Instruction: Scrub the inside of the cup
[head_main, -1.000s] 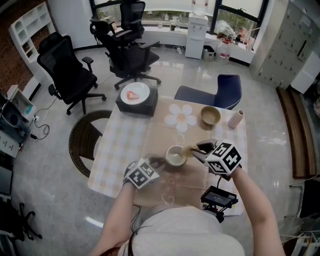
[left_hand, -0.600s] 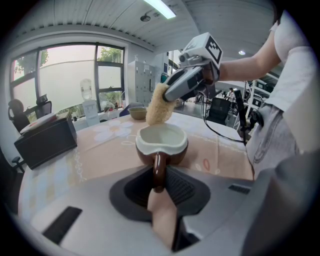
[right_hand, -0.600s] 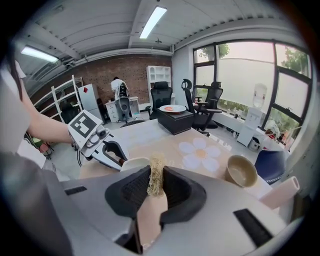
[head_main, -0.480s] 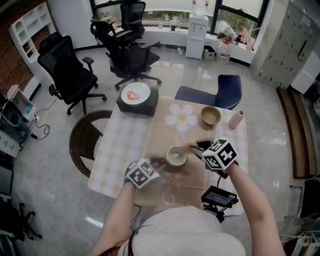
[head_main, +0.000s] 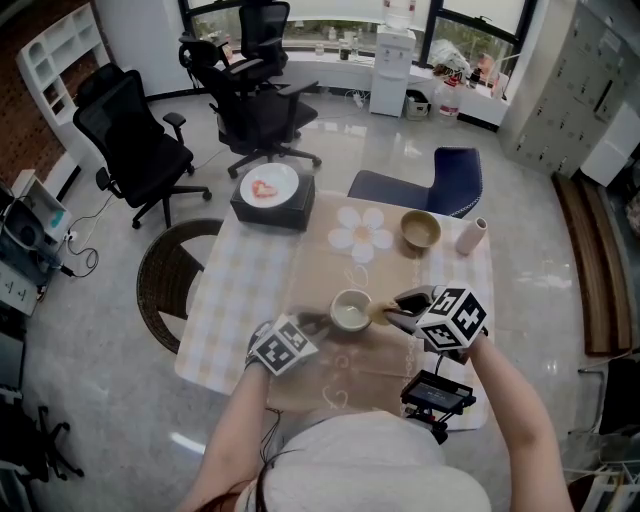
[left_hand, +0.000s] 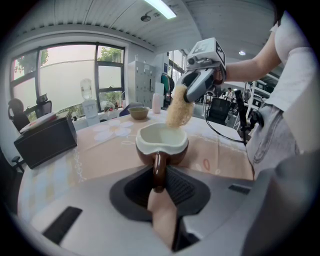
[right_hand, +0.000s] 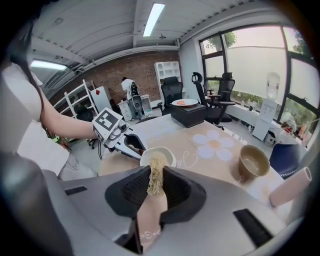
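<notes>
The left gripper (left_hand: 159, 181) is clamped on the handle (left_hand: 158, 164) of the cup (left_hand: 162, 141), which stands on the table (head_main: 245, 285) just ahead of its fingers. The right gripper (right_hand: 154, 189) pinches a scrubber (right_hand: 156, 172), whose tip beyond the fingers hangs over the cup's rim.

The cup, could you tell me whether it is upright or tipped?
Upright: the cup shows a level rim, its mouth facing up.

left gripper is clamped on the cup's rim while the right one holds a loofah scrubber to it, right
Not the rim: the left gripper is shut on the cup's handle, as the left gripper view shows. The rest holds.
</notes>
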